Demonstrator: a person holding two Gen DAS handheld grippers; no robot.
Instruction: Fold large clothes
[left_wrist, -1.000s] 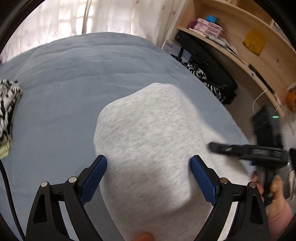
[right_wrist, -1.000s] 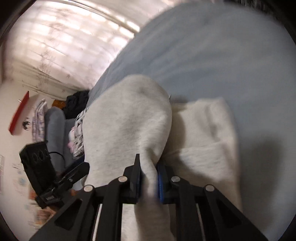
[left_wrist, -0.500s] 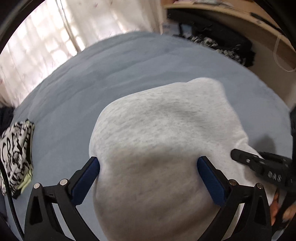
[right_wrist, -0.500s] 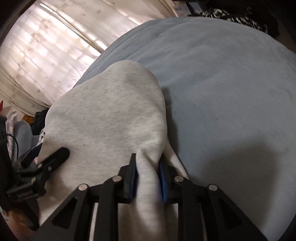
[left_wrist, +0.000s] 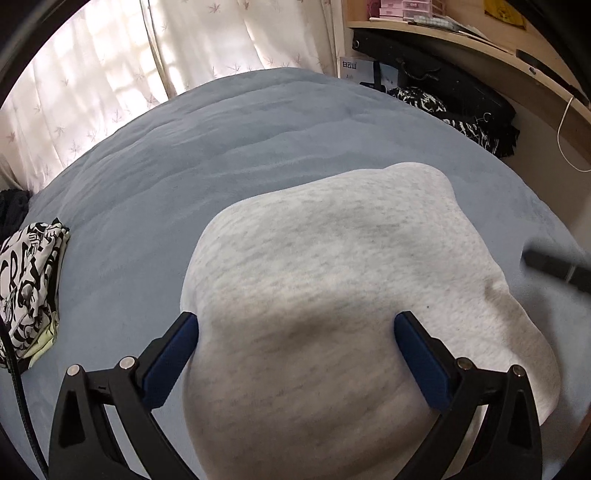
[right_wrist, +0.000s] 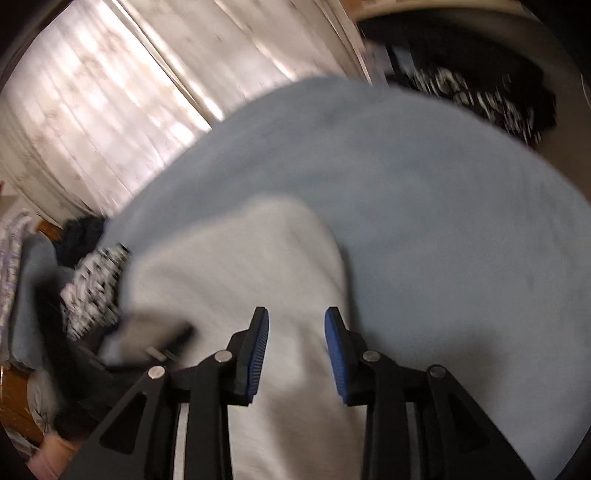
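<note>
Grey sweatshirt (left_wrist: 332, 295) lying on the blue bedspread (left_wrist: 184, 155), near side of the bed, already doubled over into a thick rounded bundle with smooth top layer. No sleeves or hem showing loose in either view. Judged well along: at least one fold laid. Whether a further fold or a final tidy is left cannot be told from here; right near edge sags a little and looks uneven.

Left gripper (left_wrist: 295, 354): fingers spread as wide as they go, straddling the near part of the sweatshirt. Left finger at the cloth's left edge, right finger resting on or just above the top layer; contact unclear. Nothing clamped.

Right gripper (right_wrist: 297, 350): view blurred. Jaws opening, partway apart, blue pads clear of the cloth. Grey fabric seen between and below them, not pinched. Judged a release of the folded edge.

Tip of the right gripper also visible as a dark blur at far right of the left view.

Patterned black-and-white garment (left_wrist: 29, 288) at left edge of the bed, well apart. Curtain (left_wrist: 110, 92) at far side.
</note>
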